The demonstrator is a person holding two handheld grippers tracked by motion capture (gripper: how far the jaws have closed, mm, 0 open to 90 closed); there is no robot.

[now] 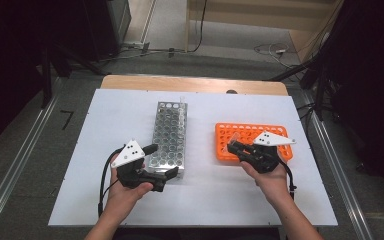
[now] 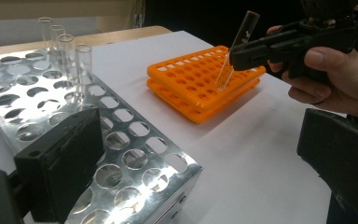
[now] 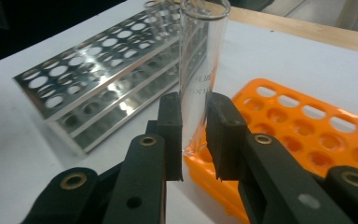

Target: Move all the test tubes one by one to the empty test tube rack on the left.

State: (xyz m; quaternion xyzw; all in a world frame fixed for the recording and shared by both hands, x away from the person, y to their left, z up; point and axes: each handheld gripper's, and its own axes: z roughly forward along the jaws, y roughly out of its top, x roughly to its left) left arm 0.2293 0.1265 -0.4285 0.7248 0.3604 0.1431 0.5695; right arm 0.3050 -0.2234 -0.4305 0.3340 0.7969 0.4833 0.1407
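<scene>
Steel gleams at the left of the white tabletop [image 1: 205, 200]: a shiny perforated metal test-tube rack [image 1: 169, 135] lies lengthwise, with a few clear glass tubes [image 2: 70, 56] standing upright at its far end. Just beside its near end the left gripper [image 1: 161, 164] hangs in the person's left hand [image 1: 125, 195], its jaws spread wide with nothing between them; in the left gripper view one black pad sits in front of the rack's near corner and the other stands well apart at the right edge.

Further right lies a flat orange plastic tube rack [image 1: 240, 132] with rows of round holes. Over its near-left corner the right gripper [image 1: 233, 146] pinches a clear glass test tube [image 3: 200, 70] (empty, as far as can be seen). Its jaws press on the tube's lower part, leaving the rounded bottom showing below the pads and the open mouth well above them. The left gripper view shows the tube [image 2: 235, 51] tilted, its bottom just above the orange rack's holes; whether it touches the rack I cannot tell.

Such a tube is probably light, rigid, smooth and brittle, so it could slip or crack under a hard squeeze. A moderate grip across the straight wall, away from the thin rim, seems safest, keeping the tube in line with a hole when seating it.
</scene>
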